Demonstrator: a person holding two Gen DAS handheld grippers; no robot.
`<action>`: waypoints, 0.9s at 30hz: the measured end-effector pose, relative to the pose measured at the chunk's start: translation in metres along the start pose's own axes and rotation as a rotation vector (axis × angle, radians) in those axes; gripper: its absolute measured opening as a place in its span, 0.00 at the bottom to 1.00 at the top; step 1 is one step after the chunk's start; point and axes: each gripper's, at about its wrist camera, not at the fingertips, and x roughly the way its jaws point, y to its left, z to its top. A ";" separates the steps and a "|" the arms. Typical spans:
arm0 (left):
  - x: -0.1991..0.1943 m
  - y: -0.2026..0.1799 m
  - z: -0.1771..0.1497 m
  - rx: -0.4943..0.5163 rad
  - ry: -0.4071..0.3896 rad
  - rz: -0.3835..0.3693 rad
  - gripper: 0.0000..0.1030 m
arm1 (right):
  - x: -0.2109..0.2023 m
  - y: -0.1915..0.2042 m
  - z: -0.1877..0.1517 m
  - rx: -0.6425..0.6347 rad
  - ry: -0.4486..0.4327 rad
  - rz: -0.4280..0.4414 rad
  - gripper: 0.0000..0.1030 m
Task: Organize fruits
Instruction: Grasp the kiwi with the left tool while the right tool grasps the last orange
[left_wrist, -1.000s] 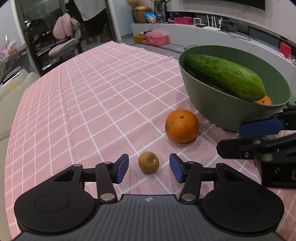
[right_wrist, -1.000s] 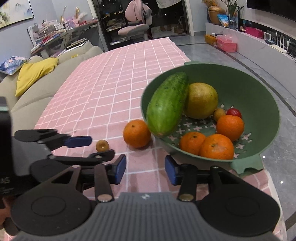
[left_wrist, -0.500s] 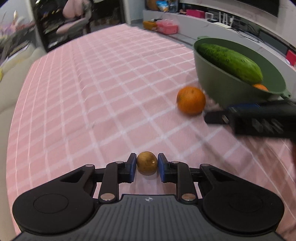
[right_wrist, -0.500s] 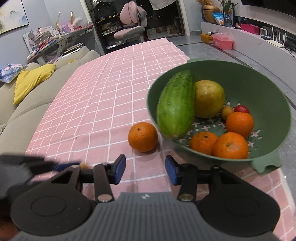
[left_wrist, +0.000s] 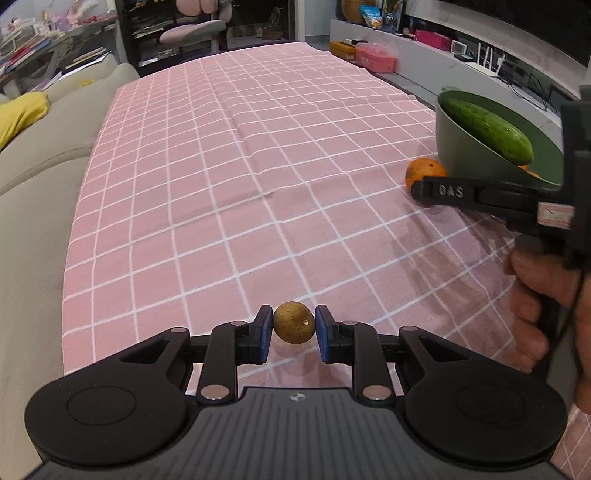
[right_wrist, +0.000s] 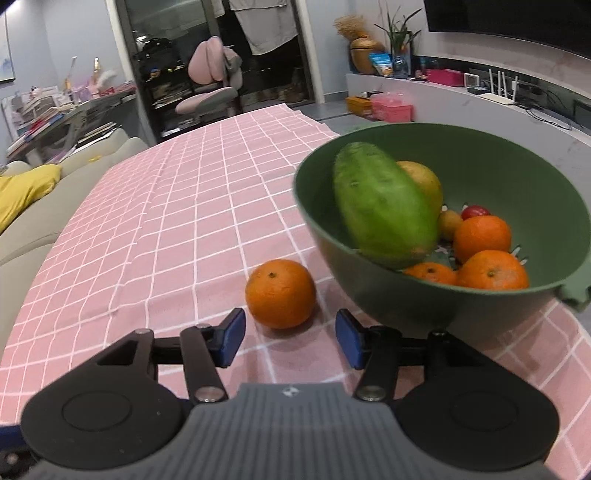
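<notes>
Tongs on the left (left_wrist: 294, 328) grip a small brown fruit (left_wrist: 294, 327) between their blue pads (left_wrist: 264, 334), holding it above the pink checked cloth (left_wrist: 258, 155) that covers the desk. To their right, the right tongs (right_wrist: 290, 338) stand apart with nothing between them, a loose orange (right_wrist: 280, 293) resting on the cloth just ahead of the gap. From the left camera, that orange (left_wrist: 424, 173) shows partly behind the black body of the right-hand tool, with the person's right hand (left_wrist: 539, 295) wrapped around its handle. Just beside the orange sits a green bowl (right_wrist: 491, 155) near the desk's right edge, with a cucumber (right_wrist: 384, 206) leaning on its near rim. Inside lie three more oranges (right_wrist: 482, 238), a yellow-green fruit (right_wrist: 424, 182), a small red fruit (right_wrist: 474, 211) and another small brown one (right_wrist: 448, 224). A beige sofa with a yellow cushion (right_wrist: 22, 192) runs along the desk's left side.
</notes>
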 end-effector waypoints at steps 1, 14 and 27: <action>-0.001 0.003 -0.001 -0.004 -0.003 -0.001 0.27 | 0.001 0.004 0.001 0.002 -0.010 -0.004 0.50; -0.007 0.006 0.002 -0.012 -0.035 -0.016 0.27 | 0.018 0.030 0.006 -0.018 -0.028 -0.070 0.50; -0.014 0.008 0.005 -0.023 -0.052 -0.014 0.27 | 0.018 0.030 0.009 -0.055 0.005 -0.035 0.41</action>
